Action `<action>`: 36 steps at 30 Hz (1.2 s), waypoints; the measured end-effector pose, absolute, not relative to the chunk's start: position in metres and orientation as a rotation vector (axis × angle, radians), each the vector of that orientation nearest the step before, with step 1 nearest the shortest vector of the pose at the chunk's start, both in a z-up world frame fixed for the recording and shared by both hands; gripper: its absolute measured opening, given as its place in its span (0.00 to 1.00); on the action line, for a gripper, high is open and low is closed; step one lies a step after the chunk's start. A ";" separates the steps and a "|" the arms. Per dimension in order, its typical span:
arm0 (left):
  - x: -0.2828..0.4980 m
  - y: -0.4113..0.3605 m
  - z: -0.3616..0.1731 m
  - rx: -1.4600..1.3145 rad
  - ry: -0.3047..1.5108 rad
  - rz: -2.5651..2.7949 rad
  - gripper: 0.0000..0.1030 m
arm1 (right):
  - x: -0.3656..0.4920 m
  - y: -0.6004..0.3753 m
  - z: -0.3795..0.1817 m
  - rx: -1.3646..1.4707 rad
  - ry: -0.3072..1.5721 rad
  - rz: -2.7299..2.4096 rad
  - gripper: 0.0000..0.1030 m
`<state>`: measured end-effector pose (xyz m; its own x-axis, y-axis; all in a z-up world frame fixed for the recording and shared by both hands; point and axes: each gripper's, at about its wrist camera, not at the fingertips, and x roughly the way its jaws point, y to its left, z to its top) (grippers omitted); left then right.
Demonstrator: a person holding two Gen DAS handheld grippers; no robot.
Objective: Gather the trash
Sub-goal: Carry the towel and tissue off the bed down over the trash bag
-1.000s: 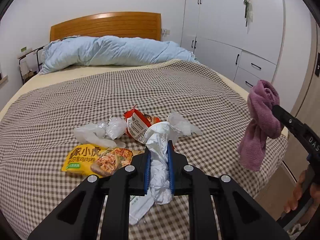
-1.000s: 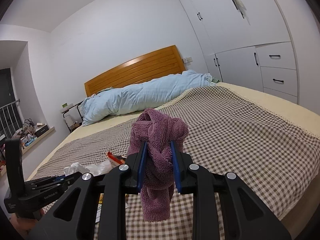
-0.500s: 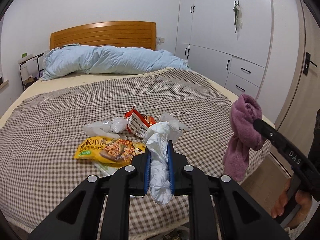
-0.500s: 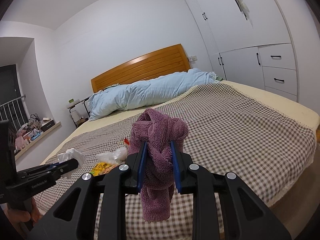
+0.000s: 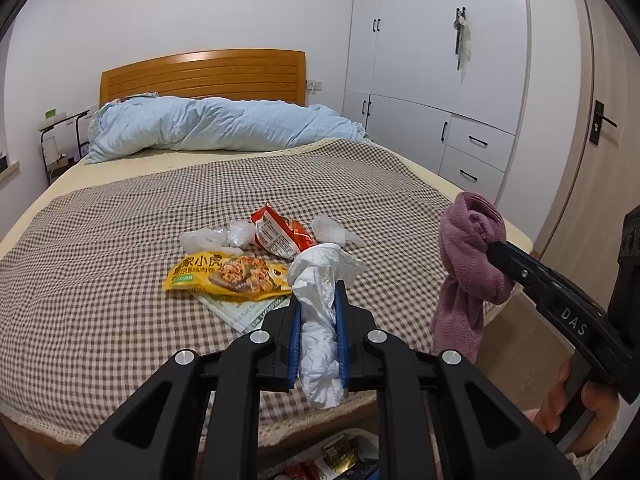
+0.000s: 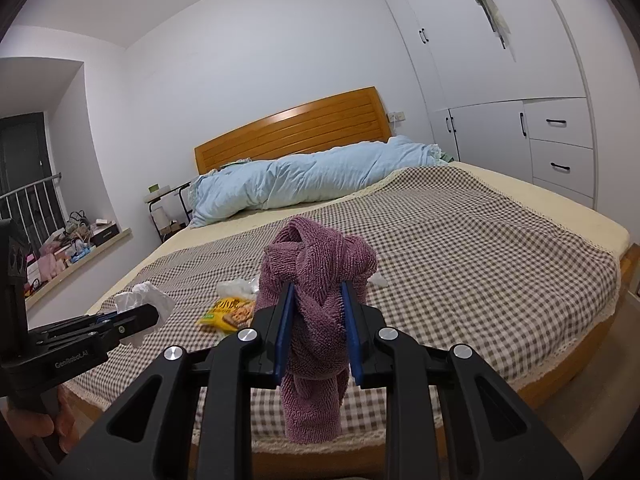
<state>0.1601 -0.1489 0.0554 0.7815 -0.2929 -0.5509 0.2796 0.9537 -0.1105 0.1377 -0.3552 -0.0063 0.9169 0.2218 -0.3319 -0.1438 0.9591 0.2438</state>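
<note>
Spreading across most of both views, the bed wears a brown checked cover, with a pale blue duvet bunched along the wooden headboard and white wardrobes standing to the right. Near the middle of the cover lies a loose cluster of trash: a yellow snack bag resting on a flat printed paper, an orange-red wrapper just behind it, and clear crumpled plastic on either side of that wrapper. All of it sits ahead of the left gripper and apart from it, the yellow bag being nearest. That left gripper is clamped on a crumpled white tissue, which stands up between its blue pads and hangs out below them, off the cover. To its right, past the bed's corner, the right gripper is clenched around a knotted mauve towel, whose tail dangles under the jaws. A hand grips the right tool's handle at the edge of the left view. Below the foot of the bed, a bin with wrappers shows in part.
</note>
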 end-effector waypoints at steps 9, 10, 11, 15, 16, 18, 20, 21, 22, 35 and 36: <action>0.125 -0.142 0.052 -0.022 0.580 -0.329 0.12 | 0.113 -0.351 -0.006 0.193 0.366 0.200 0.23; 0.122 -0.140 0.051 -0.026 0.580 -0.331 0.12 | 0.110 -0.351 -0.007 0.192 0.367 0.199 0.23; 0.118 -0.138 0.050 -0.031 0.579 -0.335 0.12 | 0.107 -0.351 -0.007 0.190 0.367 0.198 0.23; 0.106 -0.132 0.046 -0.040 0.582 -0.353 0.12 | 0.097 -0.350 -0.010 0.181 0.376 0.201 0.23; 0.104 -0.131 0.046 -0.040 0.584 -0.358 0.12 | 0.094 -0.350 -0.011 0.177 0.378 0.201 0.23; 0.097 -0.128 0.042 -0.041 0.587 -0.371 0.12 | 0.087 -0.348 -0.014 0.165 0.382 0.201 0.23; 0.091 -0.126 0.040 -0.043 0.585 -0.372 0.12 | 0.082 -0.348 -0.017 0.159 0.388 0.202 0.23; 0.086 -0.124 0.038 -0.044 0.584 -0.374 0.12 | 0.080 -0.347 -0.019 0.155 0.393 0.202 0.23; 0.082 -0.122 0.036 -0.046 0.581 -0.376 0.12 | 0.078 -0.347 -0.020 0.153 0.397 0.202 0.23; 0.058 -0.104 0.010 -0.085 0.620 -0.380 0.12 | 0.057 -0.340 -0.046 0.128 0.469 0.219 0.23; 0.057 -0.103 0.007 -0.086 0.624 -0.380 0.12 | 0.055 -0.339 -0.049 0.128 0.476 0.221 0.23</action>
